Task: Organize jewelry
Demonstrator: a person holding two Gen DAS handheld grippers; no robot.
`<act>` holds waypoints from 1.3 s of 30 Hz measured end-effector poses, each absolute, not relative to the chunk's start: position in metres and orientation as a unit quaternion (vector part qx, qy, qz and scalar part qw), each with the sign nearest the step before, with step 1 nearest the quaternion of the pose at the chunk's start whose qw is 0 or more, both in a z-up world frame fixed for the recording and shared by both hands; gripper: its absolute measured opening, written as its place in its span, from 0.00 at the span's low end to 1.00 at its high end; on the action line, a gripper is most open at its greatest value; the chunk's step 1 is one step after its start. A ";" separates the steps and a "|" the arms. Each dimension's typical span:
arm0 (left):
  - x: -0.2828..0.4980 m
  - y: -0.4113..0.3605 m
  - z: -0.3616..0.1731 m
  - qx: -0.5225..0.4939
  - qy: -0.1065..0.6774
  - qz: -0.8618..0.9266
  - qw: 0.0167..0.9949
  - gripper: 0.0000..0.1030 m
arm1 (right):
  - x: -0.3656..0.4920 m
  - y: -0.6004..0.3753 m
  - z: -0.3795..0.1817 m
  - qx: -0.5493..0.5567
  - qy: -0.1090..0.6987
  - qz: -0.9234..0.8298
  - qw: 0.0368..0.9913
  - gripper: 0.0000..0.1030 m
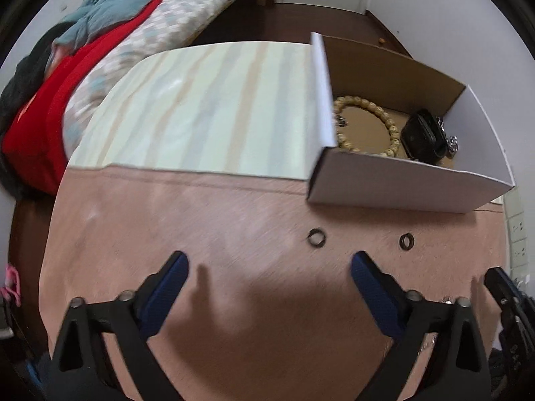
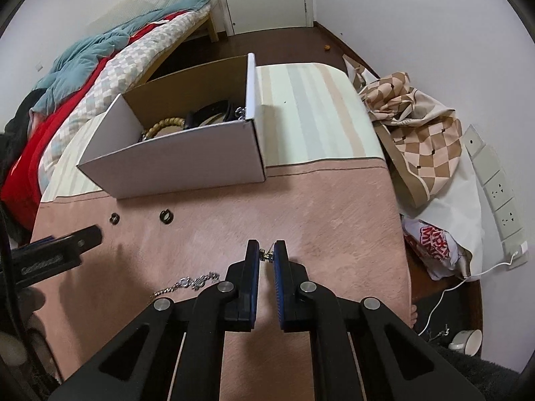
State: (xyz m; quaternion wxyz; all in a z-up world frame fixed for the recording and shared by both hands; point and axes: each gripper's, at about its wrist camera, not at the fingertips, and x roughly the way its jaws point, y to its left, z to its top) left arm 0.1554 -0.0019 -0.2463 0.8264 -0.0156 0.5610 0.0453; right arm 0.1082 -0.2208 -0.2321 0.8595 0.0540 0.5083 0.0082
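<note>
A white cardboard box [image 1: 384, 187] stands on the striped mat and also shows in the right wrist view [image 2: 174, 167]. It holds a beaded bracelet [image 1: 367, 107], a black watch [image 1: 423, 137] and some silver pieces. Two dark rings [image 1: 316, 236] [image 1: 407, 241] lie on the pink cloth in front of the box; they also show in the right wrist view [image 2: 115, 218] [image 2: 166, 215]. My left gripper [image 1: 267, 267] is open and empty, just short of the rings. My right gripper [image 2: 266, 254] is shut on a small metal piece of jewelry [image 2: 266, 254]. A silver chain [image 2: 190, 282] lies left of it.
A bed with red, teal and checked bedding [image 1: 100, 43] runs along the left. Checked fabric and a plastic bag [image 2: 428, 173] lie right of the table, by wall sockets [image 2: 498, 187]. A white cup [image 2: 468, 342] sits on the floor.
</note>
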 end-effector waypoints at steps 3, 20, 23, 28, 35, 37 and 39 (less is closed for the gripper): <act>0.163 -0.010 -0.252 -0.003 0.566 0.038 0.824 0.67 | 0.111 -0.227 -0.232 0.058 0.507 0.002 0.860 0.09; 0.149 -0.013 -0.225 -0.010 0.530 -0.004 0.848 0.10 | 0.114 -0.224 -0.208 0.066 0.491 0.008 0.868 0.09; 0.144 -0.014 -0.204 -0.019 0.519 -0.020 0.854 0.10 | 0.115 -0.219 -0.191 0.076 0.483 0.024 0.872 0.09; 0.164 -0.017 -0.162 -0.039 0.505 -0.058 0.860 0.10 | 0.139 -0.212 -0.157 0.101 0.468 0.062 0.876 0.09; 0.228 -0.021 -0.153 -0.046 0.528 -0.071 0.845 0.10 | 0.216 -0.206 -0.152 0.117 0.501 0.099 0.852 0.09; 0.244 -0.021 -0.156 -0.052 0.540 -0.072 0.837 0.10 | 0.241 -0.204 -0.159 0.118 0.520 0.104 0.839 0.09; 0.255 -0.021 -0.157 -0.054 0.548 -0.069 0.832 0.10 | 0.258 -0.202 -0.166 0.113 0.538 0.107 0.828 0.09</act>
